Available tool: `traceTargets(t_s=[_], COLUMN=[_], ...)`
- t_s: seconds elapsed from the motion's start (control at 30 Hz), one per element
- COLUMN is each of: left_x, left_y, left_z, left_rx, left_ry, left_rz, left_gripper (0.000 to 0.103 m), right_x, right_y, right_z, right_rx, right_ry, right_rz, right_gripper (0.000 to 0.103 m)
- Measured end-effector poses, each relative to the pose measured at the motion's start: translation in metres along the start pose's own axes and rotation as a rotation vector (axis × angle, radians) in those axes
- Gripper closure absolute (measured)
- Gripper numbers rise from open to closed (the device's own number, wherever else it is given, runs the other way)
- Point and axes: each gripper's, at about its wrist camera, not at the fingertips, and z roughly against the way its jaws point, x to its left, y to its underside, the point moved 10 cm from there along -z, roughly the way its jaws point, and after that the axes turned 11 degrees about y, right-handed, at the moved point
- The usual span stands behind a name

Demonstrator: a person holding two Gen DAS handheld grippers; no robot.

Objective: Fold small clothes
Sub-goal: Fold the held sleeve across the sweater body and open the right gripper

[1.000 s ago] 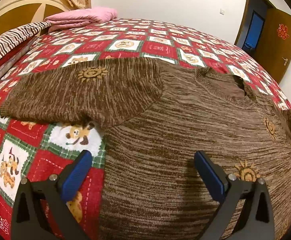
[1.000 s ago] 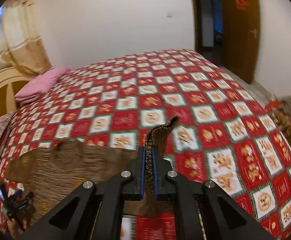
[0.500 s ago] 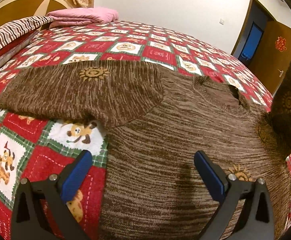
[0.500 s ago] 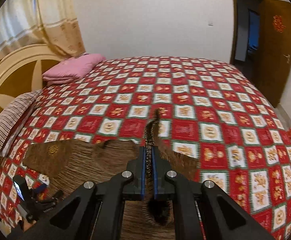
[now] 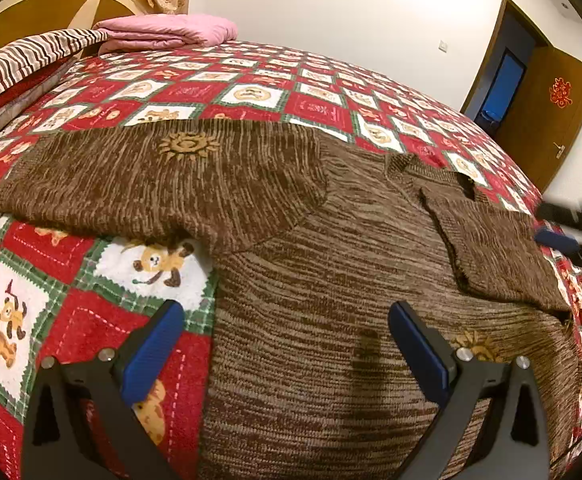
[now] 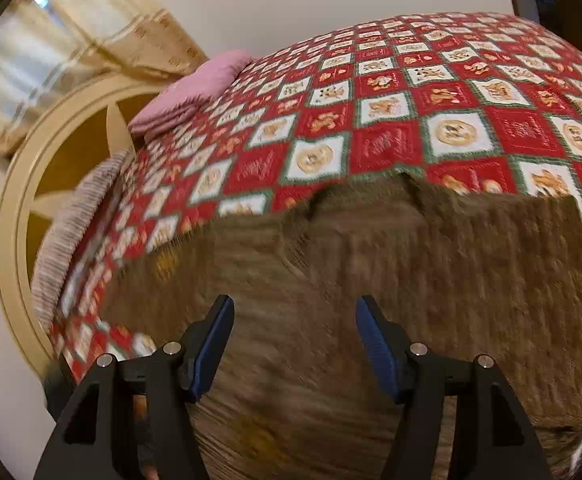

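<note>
Over the sweater, right tool now spread, sleeve released; left tool spread.

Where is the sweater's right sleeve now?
In the left wrist view, the right sleeve lies folded across the sweater chest, just below the neckline.

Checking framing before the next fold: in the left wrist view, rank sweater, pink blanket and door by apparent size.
1. brown sweater, by far
2. door
3. pink blanket
Door and blanket look close, and both sit far from the camera, so their order is unsure.
</note>
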Motion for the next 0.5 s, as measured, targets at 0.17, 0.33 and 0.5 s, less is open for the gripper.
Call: traceTargets(t_s=[0.17, 0.33, 0.5], left_x=[0.000, -0.001, 0.006], left_y=[0.000, 0.000, -0.001], left_z=[0.000, 0.003, 0.011], left_rx=[0.000, -0.014, -0.052], left_ry=[-0.003, 0.004, 0.005], left_rz=[-0.003, -0.004, 0.039], left_gripper=[0.000, 0.000, 0.000], right_x=[-0.096, -0.146, -0.141], right_y=[0.009, 0.039, 0.077], right_z=[0.042, 0.037, 0.029], right_rx=[-0.107, -0.044, -0.010], right_ry=[0.178, 0.154, 0.327], right_rz=[-0.014, -0.047, 0.150], right_gripper=[0.039, 0.039, 0.039])
